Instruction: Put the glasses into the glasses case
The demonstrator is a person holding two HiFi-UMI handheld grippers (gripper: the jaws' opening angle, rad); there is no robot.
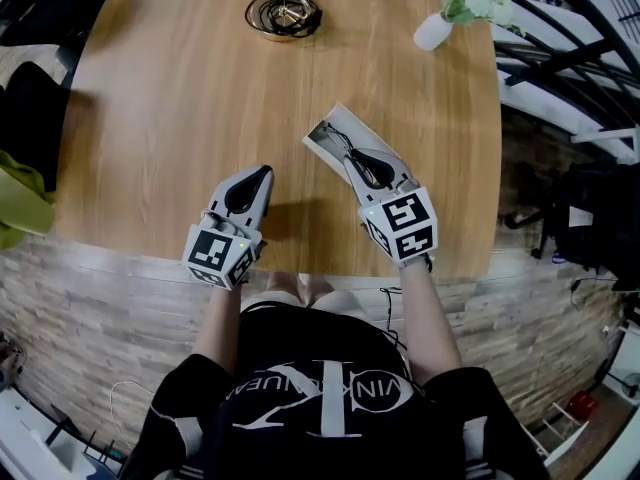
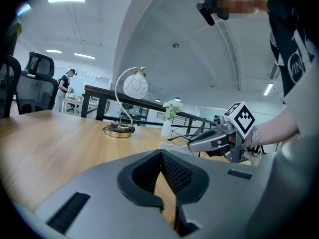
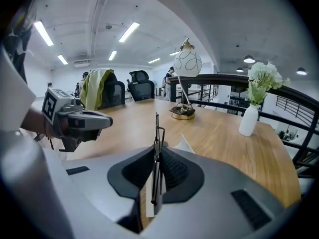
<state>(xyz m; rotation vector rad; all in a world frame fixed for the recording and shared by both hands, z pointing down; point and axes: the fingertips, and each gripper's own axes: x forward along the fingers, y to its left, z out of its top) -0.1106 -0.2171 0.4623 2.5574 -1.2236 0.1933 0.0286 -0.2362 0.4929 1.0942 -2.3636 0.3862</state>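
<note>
- Head view, closest in: a person in a black top stands at the near edge of a wooden table (image 1: pixel 170 108). They hold a gripper in each hand just past that edge.
- The left gripper (image 1: pixel 262 176) is over bare wood on the person's left and points away across the table. Its own view shows the two jaws drawn together at the tips with nothing between them, only a sliver of table showing through behind the pads.
- The right gripper (image 3: pixel 155 153) sits a little farther out and angles down toward the middle of the table. Its jaws are closed down to a narrow gap and pinch the glasses (image 3: pixel 157 128).
- In the right gripper view the black glasses are seen edge-on, standing upright between the pads, with thin dark parts of the frame poking out beyond the tips.
- The glasses case (image 1: pixel 340 126) is pale and flat and lies on the table right at the tip of the right gripper, set on a diagonal. The held glasses stretch over its near end. From where I stand I cannot tell whether they touch it or have gone inside it.
- The left gripper is well apart from the case, off to its left.
- At the far edge, a lamp (image 1: pixel 285 13) with a round coiled base stands on the table.
- A small white vase (image 1: pixel 433 31) of pale flowers stands to the right of the lamp.
- Beyond the table, black office chairs stand on one side, and one has a green jacket (image 3: pixel 94 86) draped over it.
</note>
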